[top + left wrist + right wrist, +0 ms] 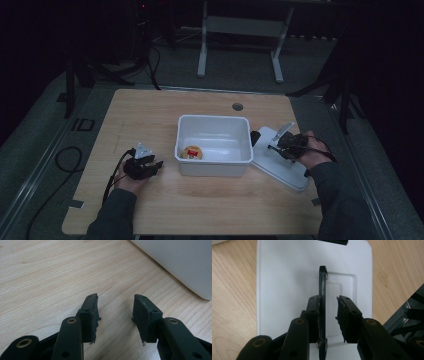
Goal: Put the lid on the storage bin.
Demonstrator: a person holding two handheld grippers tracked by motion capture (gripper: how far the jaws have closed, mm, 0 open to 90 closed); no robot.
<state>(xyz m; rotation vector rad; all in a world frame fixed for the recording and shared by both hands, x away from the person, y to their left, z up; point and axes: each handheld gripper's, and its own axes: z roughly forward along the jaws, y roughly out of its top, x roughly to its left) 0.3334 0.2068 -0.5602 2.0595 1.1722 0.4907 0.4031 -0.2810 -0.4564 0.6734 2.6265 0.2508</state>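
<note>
Seen from above: a white bin (214,145) at the middle of the wooden counter (150,115), open-topped, with a small round yellow tin with a red label (192,152) lying in its near left corner. White lid (280,160) flat on the counter just right of the bin, close to the right edge, its near corner reaching toward the near right part of the counter. Small round hole (237,106) in the counter near the far edge, behind the bin.

Right claw (274,146) poised over the lid, held by a hand (310,152) coming from the near right corner. In the right gripper view: right claw (329,315) spread, with a thin dark upright handle (322,285) of the lid (287,277) standing between the jaws. Left jaw's pad against the handle or just beside it, cannot tell which; right jaw's pad clearly apart from it, white lid visible through the gap. Not pinching.

Left claw (159,164) low over the counter, left of the bin and near its near left corner, pointing toward the bin. In the left gripper view: left claw (115,312) spread, nothing between the jaws but bare wood, the bin's white wall (180,262) just beyond at the upper right.
</note>
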